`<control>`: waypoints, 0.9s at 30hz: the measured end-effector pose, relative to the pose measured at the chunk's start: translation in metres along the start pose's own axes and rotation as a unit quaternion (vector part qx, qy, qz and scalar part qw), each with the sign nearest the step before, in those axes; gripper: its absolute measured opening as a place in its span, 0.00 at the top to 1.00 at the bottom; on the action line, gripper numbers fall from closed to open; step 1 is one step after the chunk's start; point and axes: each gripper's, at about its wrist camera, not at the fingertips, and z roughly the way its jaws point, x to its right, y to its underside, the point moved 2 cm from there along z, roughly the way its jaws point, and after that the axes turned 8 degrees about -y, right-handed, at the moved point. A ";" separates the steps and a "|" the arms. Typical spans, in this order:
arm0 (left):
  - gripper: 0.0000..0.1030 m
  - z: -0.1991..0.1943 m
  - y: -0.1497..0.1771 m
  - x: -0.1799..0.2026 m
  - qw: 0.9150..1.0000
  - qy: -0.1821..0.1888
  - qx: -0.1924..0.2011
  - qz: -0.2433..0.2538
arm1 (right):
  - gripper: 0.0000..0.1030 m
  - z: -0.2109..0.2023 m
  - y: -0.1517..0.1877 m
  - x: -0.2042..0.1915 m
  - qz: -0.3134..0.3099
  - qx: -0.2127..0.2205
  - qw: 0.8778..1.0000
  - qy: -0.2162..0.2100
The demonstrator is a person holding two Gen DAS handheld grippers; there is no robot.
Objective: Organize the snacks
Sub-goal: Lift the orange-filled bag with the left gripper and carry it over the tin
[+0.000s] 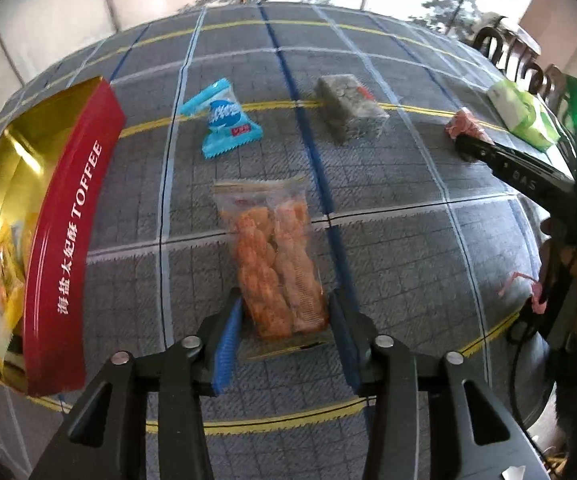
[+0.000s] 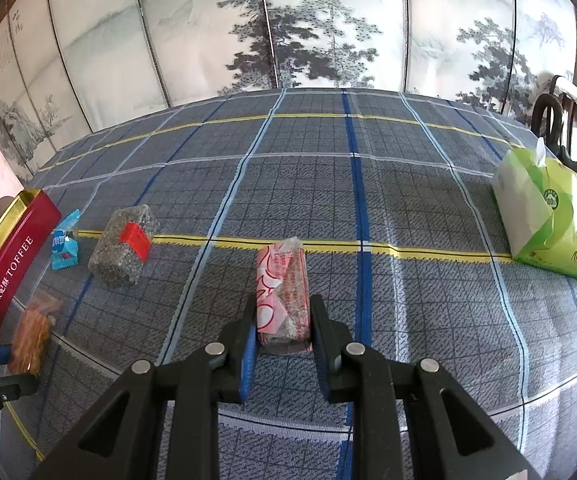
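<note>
My left gripper (image 1: pixel 284 312) is shut on a clear bag of orange twisted snacks (image 1: pixel 276 264), its fingers on both sides of the bag's near end. My right gripper (image 2: pixel 283 320) is shut on a pink and white wrapped snack bar (image 2: pixel 284 284); it also shows in the left wrist view (image 1: pixel 464 126). A red and gold TOFFEE tin (image 1: pixel 68 240) stands open at the left with several snack packs inside. A blue wrapped candy (image 1: pixel 226 118) and a grey speckled bar with a red label (image 1: pixel 346 106) lie on the plaid tablecloth beyond.
A green tissue pack (image 2: pixel 548 216) sits at the table's right side, next to a dark wooden chair (image 2: pixel 568 120). A painted folding screen (image 2: pixel 288 28) stands behind the table. The tin also shows at the far left of the right wrist view (image 2: pixel 12 256).
</note>
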 end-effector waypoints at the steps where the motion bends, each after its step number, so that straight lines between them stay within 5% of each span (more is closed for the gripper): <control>1: 0.55 0.000 -0.001 0.000 1.000 0.001 -0.004 -0.008 | 0.77 0.000 0.000 0.001 0.000 0.000 1.000 0.000; 4: 0.46 0.002 -0.006 0.000 1.000 -0.001 -0.004 -0.023 | 0.77 0.000 0.000 0.001 0.000 0.000 1.000 0.000; 6: 0.47 0.005 -0.009 -0.001 1.000 -0.007 -0.004 -0.029 | 0.77 0.000 0.000 0.001 0.000 0.000 1.000 0.000; 10: 0.64 0.005 -0.013 -0.002 0.999 -0.015 -0.001 -0.030 | 0.77 0.000 0.000 0.001 0.000 0.000 1.000 0.000; 27: 0.67 -0.010 -0.005 -0.008 0.999 -0.026 0.017 -0.006 | 0.77 0.001 -0.001 -0.002 -0.007 -0.002 1.000 0.010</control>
